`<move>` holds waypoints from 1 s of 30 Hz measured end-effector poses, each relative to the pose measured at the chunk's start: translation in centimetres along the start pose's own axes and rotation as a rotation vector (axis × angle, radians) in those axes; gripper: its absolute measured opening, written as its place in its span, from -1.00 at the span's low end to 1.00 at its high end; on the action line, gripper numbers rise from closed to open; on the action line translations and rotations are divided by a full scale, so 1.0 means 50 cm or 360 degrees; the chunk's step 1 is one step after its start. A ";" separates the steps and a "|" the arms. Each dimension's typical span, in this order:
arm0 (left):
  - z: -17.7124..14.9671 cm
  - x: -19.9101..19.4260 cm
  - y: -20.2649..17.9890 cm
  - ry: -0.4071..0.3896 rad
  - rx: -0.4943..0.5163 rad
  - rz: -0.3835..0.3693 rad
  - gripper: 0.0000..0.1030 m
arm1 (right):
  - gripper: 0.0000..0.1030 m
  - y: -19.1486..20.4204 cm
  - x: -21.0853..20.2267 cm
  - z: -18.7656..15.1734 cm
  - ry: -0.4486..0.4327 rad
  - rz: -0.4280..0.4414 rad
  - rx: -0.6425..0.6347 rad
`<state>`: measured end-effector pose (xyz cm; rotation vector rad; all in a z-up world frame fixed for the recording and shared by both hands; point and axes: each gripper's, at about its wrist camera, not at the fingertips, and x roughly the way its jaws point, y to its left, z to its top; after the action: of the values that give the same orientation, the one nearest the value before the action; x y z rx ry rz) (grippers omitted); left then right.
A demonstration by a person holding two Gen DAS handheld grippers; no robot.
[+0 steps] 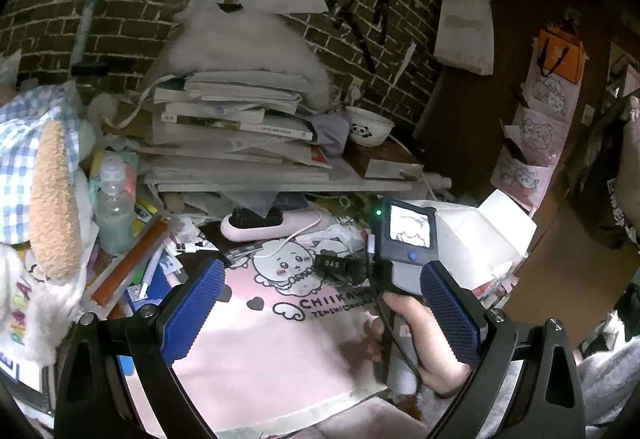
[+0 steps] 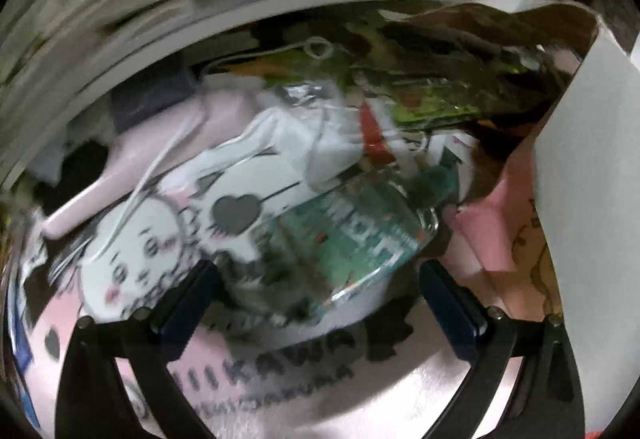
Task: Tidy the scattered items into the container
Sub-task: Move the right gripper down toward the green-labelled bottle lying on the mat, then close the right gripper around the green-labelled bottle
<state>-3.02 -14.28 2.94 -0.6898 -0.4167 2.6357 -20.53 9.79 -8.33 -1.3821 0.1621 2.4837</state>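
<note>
In the left wrist view my left gripper (image 1: pixel 322 303) is open and empty above a pink Chiikawa cloth bag (image 1: pixel 280 339). The right gripper's body with its small screen (image 1: pixel 408 235) shows there, held by a hand. A white paper bag (image 1: pixel 480 239) stands open just right of it. In the blurred right wrist view my right gripper (image 2: pixel 316 295) is open, with a clear bottle with a green label (image 2: pixel 352 239) lying between its fingers on the pink bag (image 2: pixel 280 379). The white paper bag's wall (image 2: pixel 580 159) rises at the right, with wrappers inside.
A pile of books and papers (image 1: pixel 240 127) tops a shelf board, with a panda bowl (image 1: pixel 368 127). A pink hairbrush (image 1: pixel 272 225), a white cable (image 1: pixel 276 245), a clear plastic bottle (image 1: pixel 114 207), a plush toy (image 1: pixel 48 199) and pens lie around. Brick wall behind.
</note>
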 end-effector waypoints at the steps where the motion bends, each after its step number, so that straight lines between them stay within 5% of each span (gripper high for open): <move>1: -0.001 0.000 0.003 0.0001 0.0000 -0.0002 0.90 | 0.94 0.004 -0.002 0.002 -0.0004 0.0010 0.0022; 6: -0.002 0.000 0.008 0.0005 -0.0005 0.0002 0.90 | 0.90 0.004 -0.003 0.007 -0.0040 -0.0005 0.0039; 8: -0.002 0.000 0.012 0.0006 -0.0013 0.0007 0.90 | 0.53 -0.003 -0.006 0.012 -0.0071 0.0001 0.0064; 9: -0.002 0.001 0.013 0.0007 -0.0014 0.0008 0.90 | 0.49 -0.005 -0.008 0.015 -0.0086 0.0005 0.0074; 13: -0.002 0.002 0.010 0.0005 -0.0004 -0.0005 0.90 | 0.47 -0.014 -0.007 0.017 -0.0080 0.0037 0.0063; 18: -0.002 0.004 0.004 0.0008 0.0012 -0.0004 0.90 | 0.60 0.018 0.006 0.030 -0.0152 -0.0153 0.0001; 21: -0.002 0.004 0.002 0.0007 0.0014 0.0001 0.90 | 0.59 0.008 0.009 0.031 -0.0173 -0.0150 0.0026; 30: -0.008 0.010 0.008 0.0028 -0.0003 -0.0005 0.90 | 0.15 0.006 0.000 -0.009 -0.0246 -0.0030 -0.0107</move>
<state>-3.36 -14.34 2.25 -0.7115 -0.4148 2.6247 -20.24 9.42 -8.61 -1.2039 0.0327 2.5893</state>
